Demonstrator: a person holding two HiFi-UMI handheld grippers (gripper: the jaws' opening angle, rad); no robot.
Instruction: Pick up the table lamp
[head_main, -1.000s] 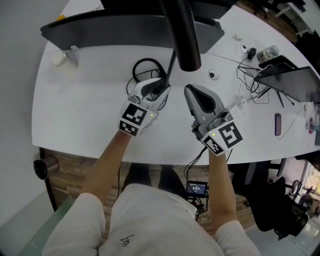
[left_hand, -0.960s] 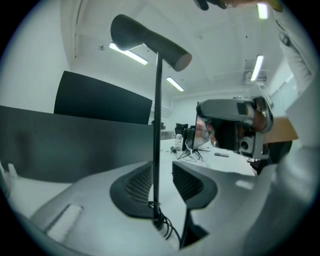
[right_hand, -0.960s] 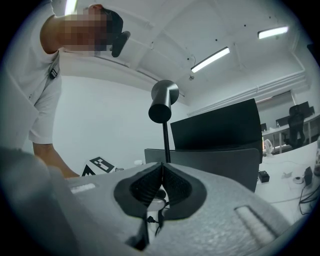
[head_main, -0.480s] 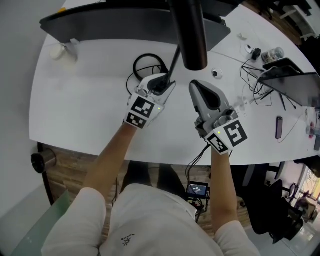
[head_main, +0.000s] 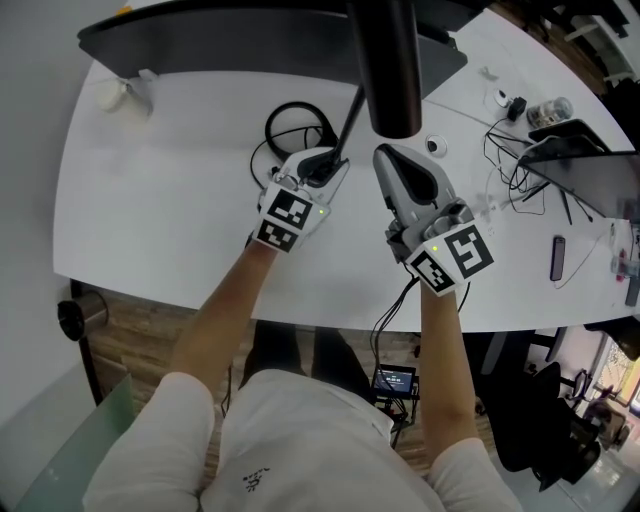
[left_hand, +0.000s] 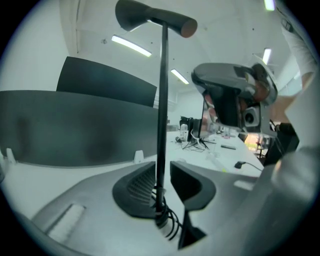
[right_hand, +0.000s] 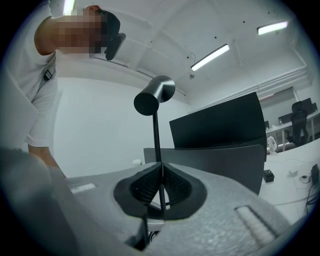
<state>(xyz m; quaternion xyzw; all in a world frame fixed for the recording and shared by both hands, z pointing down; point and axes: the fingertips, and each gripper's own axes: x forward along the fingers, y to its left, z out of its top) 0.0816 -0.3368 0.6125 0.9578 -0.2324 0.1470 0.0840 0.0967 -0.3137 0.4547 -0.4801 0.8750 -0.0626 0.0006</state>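
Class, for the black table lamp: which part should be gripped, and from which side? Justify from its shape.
Probably the thin upright pole, low down, coming level from the near side: it stands vertical and slim enough to pass between the jaws, while the head is wider.

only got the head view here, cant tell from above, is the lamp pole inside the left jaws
Observer: Yes. In the left gripper view the lamp pole stands between the jaws of the left gripper. They are closing, and the pads are not yet pressing on it.
Operator: and the right one, got anything
Observer: No. In its own view the right gripper has its jaws together with nothing in them. The pole stands beyond its tips.
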